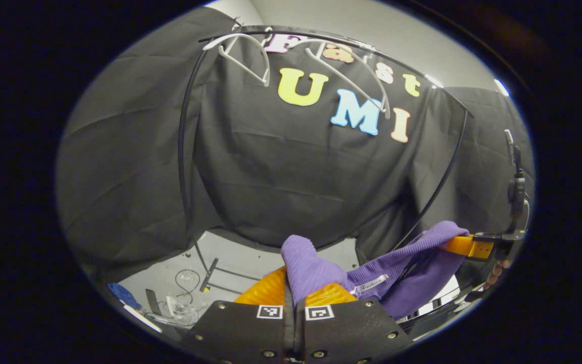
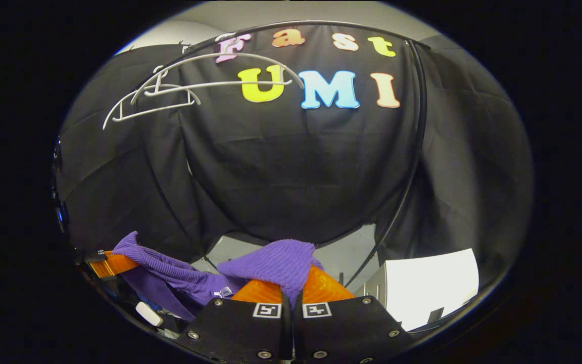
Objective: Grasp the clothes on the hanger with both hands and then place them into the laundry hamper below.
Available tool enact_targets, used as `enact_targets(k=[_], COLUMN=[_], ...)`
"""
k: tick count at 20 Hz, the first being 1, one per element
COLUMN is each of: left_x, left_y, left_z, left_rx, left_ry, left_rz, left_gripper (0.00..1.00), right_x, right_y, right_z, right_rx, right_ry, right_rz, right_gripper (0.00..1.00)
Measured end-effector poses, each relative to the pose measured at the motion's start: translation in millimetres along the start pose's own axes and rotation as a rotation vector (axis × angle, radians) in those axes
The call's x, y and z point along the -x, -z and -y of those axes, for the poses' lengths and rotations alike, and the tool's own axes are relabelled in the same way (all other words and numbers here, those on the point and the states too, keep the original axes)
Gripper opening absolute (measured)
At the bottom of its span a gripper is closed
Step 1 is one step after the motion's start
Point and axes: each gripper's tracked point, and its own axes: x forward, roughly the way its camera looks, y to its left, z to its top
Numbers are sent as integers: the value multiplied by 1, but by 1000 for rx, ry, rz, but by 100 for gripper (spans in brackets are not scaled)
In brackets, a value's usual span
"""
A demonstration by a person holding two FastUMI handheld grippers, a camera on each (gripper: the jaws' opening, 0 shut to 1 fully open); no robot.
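- Purple ribbed knit garment (image 1: 402,273), off the hangers, hangs stretched between both hand-held grippers, one corner pinched in each, a white neck label showing.
- White hangers (image 2: 170,93) hang bare on the black rail above.
- Laundry hamper: possibly the white panel (image 2: 432,283) at lower right; unclear.

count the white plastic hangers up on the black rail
2, both bare. In the left gripper view one white plastic hanger hangs at the rail's left end and a second hanger beside it toward the middle. They overlap in the right gripper view, so another could be hidden.
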Motion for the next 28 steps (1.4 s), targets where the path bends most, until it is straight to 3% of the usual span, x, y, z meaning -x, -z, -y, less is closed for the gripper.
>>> enact_targets(k=[6, 9, 10, 11, 14, 15, 16, 21, 28], left_x=[-33, -65, -74, -84, -106, -112, -118, -142, -157], left_y=[43, 61, 67, 73, 101, 111, 122, 165, 174], left_z=[6, 19, 24, 26, 23, 20, 15, 0, 6], left_rx=[-78, -130, -135, -136, -143, -146, -151, -150, -169], left_ry=[-12, 32, 50, 66, 83, 86, 85, 70, 85], left_rz=[-83, -120, -131, -142, -186, -199, -215, -271, -284], left_gripper=[1, 1, 6, 1, 1, 5, 1, 1, 1], right_x=[-22, -39, -46, -52, -69, -75, -80, -97, -109], right_y=[46, 65, 70, 75, 93, 100, 107, 141, 160], right_z=[-4, -6, -5, -3, 5, 7, 9, 8, -3], right_rx=[-10, -52, -58, -59, -73, -83, -92, -132, -129], right_ry=[-19, -14, -9, -3, 20, 27, 31, 47, 25], right_rz=[-97, -127, -134, -141, -163, -171, -180, -240, -283], right_gripper=[2, 2, 2, 2, 2, 2, 2, 3, 4])
